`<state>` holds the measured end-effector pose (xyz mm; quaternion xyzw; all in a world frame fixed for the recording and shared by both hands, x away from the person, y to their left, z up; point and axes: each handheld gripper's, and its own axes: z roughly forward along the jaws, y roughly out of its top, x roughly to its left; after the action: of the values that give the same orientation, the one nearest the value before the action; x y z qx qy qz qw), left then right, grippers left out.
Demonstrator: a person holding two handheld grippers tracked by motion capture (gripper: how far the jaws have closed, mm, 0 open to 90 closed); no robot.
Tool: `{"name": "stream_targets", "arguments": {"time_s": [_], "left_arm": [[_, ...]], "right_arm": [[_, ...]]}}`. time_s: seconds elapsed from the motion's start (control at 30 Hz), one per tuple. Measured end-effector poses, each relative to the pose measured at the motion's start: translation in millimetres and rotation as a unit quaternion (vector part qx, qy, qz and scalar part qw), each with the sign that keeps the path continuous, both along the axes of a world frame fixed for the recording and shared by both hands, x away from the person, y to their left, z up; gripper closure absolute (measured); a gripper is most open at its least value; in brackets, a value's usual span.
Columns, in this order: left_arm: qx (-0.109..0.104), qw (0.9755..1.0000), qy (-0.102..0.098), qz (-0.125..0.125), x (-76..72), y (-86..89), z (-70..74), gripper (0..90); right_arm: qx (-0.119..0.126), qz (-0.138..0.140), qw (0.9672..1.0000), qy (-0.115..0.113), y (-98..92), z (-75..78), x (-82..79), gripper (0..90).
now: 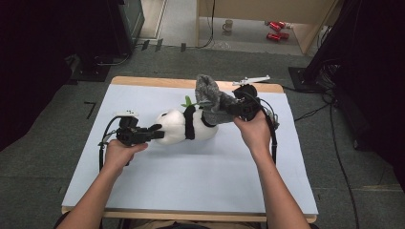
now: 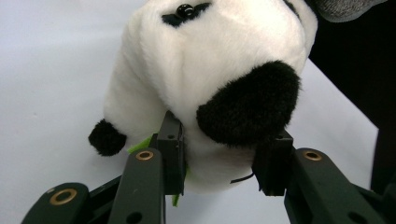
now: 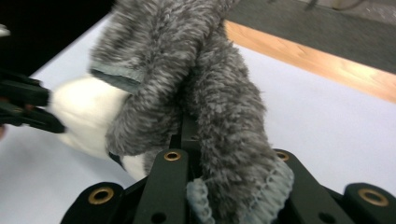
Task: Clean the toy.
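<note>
panda plush (image 1: 179, 126) clamped, grey cloth (image 1: 212, 98) pinched

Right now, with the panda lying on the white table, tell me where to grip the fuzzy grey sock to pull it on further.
Grip the fuzzy grey sock at its ribbed cuff edge, coming from the black-and-white plush panda's foot end at the right. The cuff is bunched there, where the right gripper already pinches it, while the left gripper clamps the panda's head end.

The left tool (image 2: 219, 158) has its two black jaws pressed against the near end of a white-and-black plush panda (image 2: 210, 70), which lies on the pale counter (image 2: 51, 79); a grey fabric edge (image 2: 343, 9) shows far right.
</note>
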<state>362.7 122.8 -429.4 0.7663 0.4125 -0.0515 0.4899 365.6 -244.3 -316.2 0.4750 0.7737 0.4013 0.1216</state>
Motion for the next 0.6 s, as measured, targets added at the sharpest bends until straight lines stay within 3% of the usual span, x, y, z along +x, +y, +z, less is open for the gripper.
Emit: {"name": "stream_targets", "arguments": {"time_s": [0.23, 0.4, 0.6], "left_arm": [[-0.019, 0.9994, 0.026, 0.008, -1.7, -1.0, 3.7, 61.4], [-0.034, 0.9982, 0.024, 0.042, 4.2, 1.2, 0.2, 60.8], [-0.027, 0.9978, 0.0, 0.061, 4.6, 0.1, -0.5, 60.1]], "right_arm": [[0.031, 0.048, 0.9983, -0.01, 29.2, 15.1, -8.7, 78.9], [0.038, 0.084, 0.9957, -0.002, 62.3, 8.6, -9.6, 78.9], [0.059, 0.114, 0.9916, 0.017, 99.9, -5.5, -4.0, 78.9]]}}
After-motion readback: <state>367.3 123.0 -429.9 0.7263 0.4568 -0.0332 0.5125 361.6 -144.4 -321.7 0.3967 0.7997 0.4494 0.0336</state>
